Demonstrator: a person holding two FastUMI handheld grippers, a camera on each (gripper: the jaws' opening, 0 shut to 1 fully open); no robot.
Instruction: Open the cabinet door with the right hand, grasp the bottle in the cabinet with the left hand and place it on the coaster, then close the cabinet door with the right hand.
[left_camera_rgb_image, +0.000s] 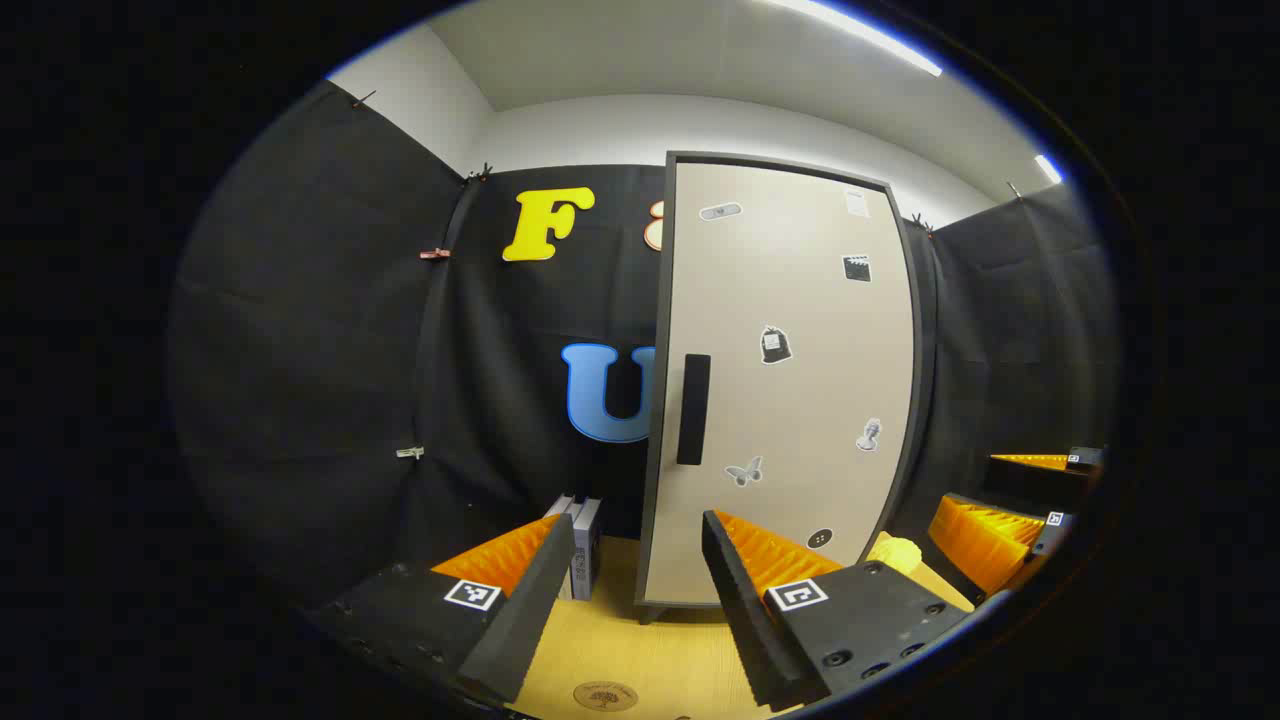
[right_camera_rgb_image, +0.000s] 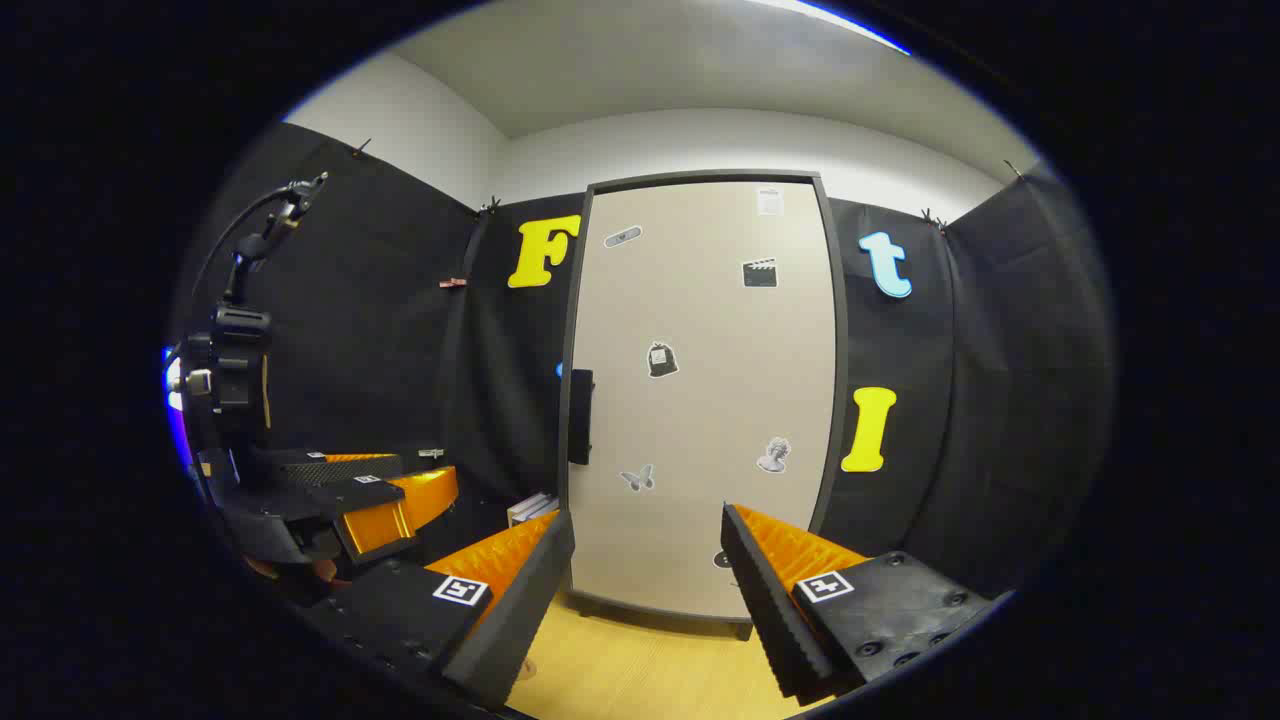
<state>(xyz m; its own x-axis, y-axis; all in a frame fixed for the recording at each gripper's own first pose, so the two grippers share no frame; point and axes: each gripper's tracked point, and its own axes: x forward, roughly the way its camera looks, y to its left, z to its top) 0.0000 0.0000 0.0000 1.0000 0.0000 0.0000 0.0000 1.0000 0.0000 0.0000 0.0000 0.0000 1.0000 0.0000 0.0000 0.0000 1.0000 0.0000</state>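
Black cloth walls enclose a light wooden table (left_camera_rgb_image: 620, 640). The beige cabinet (right_camera_rgb_image: 700, 400) stands at its back, door shut with the dark handle (right_camera_rgb_image: 581, 415) on its left edge. A round coaster (left_camera_rgb_image: 605, 695) lies between the left gripper's (left_camera_rgb_image: 635, 560) wide-spread, empty fingers. The right gripper (right_camera_rgb_image: 645, 555) also gapes empty, with bare tabletop before the door.

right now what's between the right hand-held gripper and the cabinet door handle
Nothing: in the right gripper view, bare light wooden tabletop separates the open right hand-held gripper from the beige cabinet door's black handle.
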